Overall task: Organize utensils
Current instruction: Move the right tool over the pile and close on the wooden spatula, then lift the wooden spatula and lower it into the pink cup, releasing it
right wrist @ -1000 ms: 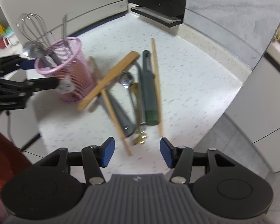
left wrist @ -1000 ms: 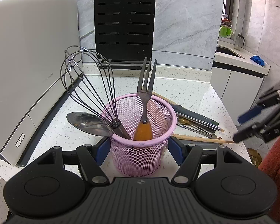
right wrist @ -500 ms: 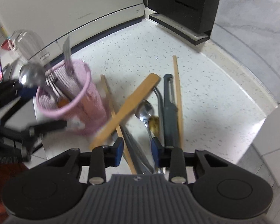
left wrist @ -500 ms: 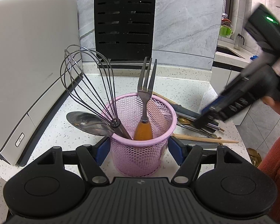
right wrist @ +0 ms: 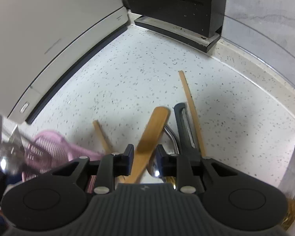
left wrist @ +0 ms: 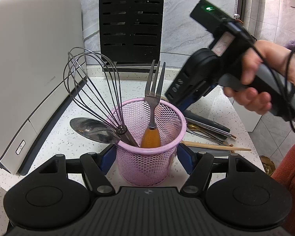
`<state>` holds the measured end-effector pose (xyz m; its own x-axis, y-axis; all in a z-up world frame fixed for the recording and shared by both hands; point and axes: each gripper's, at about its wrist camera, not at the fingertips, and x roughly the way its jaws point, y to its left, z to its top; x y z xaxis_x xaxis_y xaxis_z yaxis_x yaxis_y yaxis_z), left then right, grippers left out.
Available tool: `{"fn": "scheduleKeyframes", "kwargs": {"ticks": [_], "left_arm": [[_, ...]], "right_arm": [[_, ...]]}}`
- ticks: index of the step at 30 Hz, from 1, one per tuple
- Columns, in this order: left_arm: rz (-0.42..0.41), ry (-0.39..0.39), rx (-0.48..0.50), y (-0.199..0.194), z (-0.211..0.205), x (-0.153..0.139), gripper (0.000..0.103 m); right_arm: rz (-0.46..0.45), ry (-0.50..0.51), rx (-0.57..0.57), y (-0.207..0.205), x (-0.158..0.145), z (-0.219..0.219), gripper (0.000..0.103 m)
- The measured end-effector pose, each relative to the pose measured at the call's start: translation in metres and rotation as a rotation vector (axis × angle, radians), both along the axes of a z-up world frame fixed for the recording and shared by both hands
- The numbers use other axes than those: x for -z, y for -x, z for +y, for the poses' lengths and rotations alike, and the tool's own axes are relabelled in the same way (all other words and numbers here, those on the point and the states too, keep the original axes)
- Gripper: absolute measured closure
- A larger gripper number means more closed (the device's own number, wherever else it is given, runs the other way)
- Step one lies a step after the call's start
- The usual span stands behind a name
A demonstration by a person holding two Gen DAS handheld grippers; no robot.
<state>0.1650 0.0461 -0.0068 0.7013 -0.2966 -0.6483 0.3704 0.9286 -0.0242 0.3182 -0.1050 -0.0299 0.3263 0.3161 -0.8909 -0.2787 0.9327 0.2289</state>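
Left wrist view: the left gripper [left wrist: 146,154] pinches the pink mesh basket [left wrist: 147,157] at lower centre; a whisk [left wrist: 92,90], spoon [left wrist: 92,128] and fork [left wrist: 153,102] stand in it. Right wrist view: the right gripper [right wrist: 144,157] is closing around the wooden spatula [right wrist: 151,135], pads not yet pressing, amid utensils lying on the table [right wrist: 127,74] at lower centre.

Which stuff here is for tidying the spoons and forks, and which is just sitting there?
For the job: pink basket, whisk, fork, big spoon, wooden spatula, chopsticks, peeler.

Just there: white appliance, black rack.
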Motion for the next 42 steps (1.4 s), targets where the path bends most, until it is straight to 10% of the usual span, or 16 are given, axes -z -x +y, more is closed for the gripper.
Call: {"fn": "scheduleKeyframes", "kwargs": {"ticks": [11,26,42], "left_arm": [[0.0,-0.001,0.001,0.001,0.0,0.0,0.025],[0.002,0.001,0.002,0.0,0.0,0.0,0.025],[0.013,0.005,-0.004,-0.002,0.001,-0.001,0.025]], "right_arm": [[0.059,-0.005,0.055,-0.02,0.018,0.003,0.079],[0.006,-0.046,0.007,-0.004,-0.005,0.001,0.103],[-0.431,-0.252,-0.024,0.088,-0.089,-0.023,0.103]]}}
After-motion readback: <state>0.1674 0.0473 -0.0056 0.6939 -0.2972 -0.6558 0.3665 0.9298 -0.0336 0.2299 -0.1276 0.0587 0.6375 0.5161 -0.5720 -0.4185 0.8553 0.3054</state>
